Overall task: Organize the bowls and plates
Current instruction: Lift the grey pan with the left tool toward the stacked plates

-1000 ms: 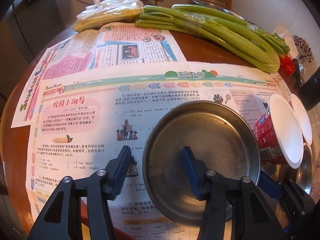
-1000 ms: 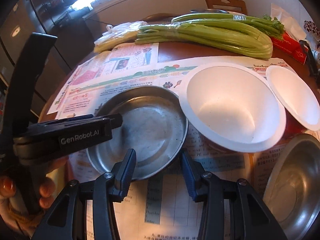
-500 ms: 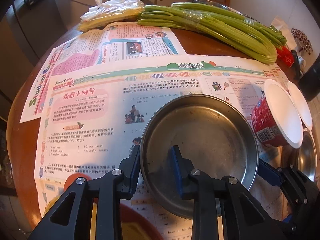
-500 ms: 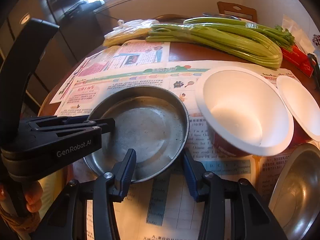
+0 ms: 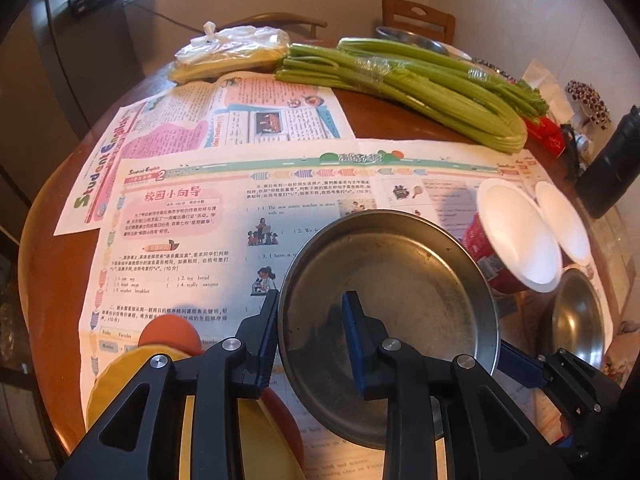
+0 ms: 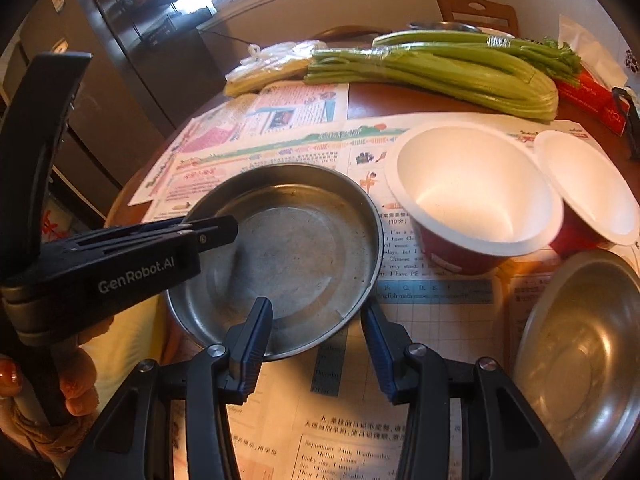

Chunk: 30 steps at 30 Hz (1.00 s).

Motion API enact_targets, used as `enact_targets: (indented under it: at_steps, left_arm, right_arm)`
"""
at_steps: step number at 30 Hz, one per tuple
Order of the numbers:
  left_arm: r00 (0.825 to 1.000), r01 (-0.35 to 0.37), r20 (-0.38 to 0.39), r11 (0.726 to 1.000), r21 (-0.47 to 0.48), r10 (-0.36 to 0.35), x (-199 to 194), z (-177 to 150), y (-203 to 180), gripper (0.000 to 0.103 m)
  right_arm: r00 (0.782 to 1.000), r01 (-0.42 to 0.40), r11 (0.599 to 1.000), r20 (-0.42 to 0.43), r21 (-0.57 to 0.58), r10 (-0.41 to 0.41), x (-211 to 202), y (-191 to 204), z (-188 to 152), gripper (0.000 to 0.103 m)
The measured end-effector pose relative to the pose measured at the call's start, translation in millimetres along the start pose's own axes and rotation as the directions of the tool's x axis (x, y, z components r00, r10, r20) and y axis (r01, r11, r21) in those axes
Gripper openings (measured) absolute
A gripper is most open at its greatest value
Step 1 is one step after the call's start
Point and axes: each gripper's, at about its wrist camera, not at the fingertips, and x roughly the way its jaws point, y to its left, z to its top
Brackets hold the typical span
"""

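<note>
Steel is catching the window light on a shallow metal plate (image 5: 392, 300), which is sitting directly ahead of both pairs of tongs. The left tongs (image 5: 310, 320) have just been closing and are now pinching the plate's near rim, one blue pad outside the wall and one inside. The plate is tilting, its gripped edge appearing to lift off the newspaper (image 5: 192, 232) that is covering the round wooden surface (image 5: 56, 280).

The right tongs (image 6: 316, 336) are hovering with their jaws parted and nothing between them; the left pad is sitting over the plate's near edge, the right pad just beyond the rim over the paper. A hand (image 6: 76, 384) is holding the left tool.

To the right of the plate, two white foam bowls, a larger one (image 6: 476, 196) and a smaller one (image 6: 588, 184), are standing side by side, touching. A second metal dish (image 6: 580, 352) is lying just right of the right tongs. A yellow plate (image 5: 116, 388) and an orange one (image 5: 172, 332) are peeking out below the left tongs. Celery (image 5: 420, 84) and a plastic bag (image 5: 232, 52) are lying far ahead.

The steel plate is probably stiff, light and slippery, so a firm rim grip suits it. The foam bowls likely crush easily; gentle pressure at the lip would be safer.
</note>
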Motion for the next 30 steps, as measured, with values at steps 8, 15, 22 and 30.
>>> enact_targets:
  at_steps: [8,15,22,30]
  left_arm:
    - [0.998,0.000,0.059,1.000,0.000,0.000,-28,-7,-9,0.032]
    - [0.996,-0.018,0.092,1.000,0.000,0.018,-44,-10,-14,0.032]
    - [0.992,-0.025,0.123,1.000,-0.008,0.026,-60,-14,-17,0.034]
    - [0.989,-0.017,0.146,1.000,-0.025,0.021,-74,-18,-14,0.035]
  right_arm:
    - [0.997,-0.028,0.999,0.072,-0.019,0.030,-34,0,0,0.047]
    - [0.993,-0.049,0.998,0.106,-0.033,0.053,-51,-1,-3,0.047]
    - [0.990,-0.043,0.996,0.133,-0.073,0.052,-62,6,-8,0.047]
    - [0.984,-0.036,0.995,0.168,-0.095,0.052,-75,12,-10,0.047]
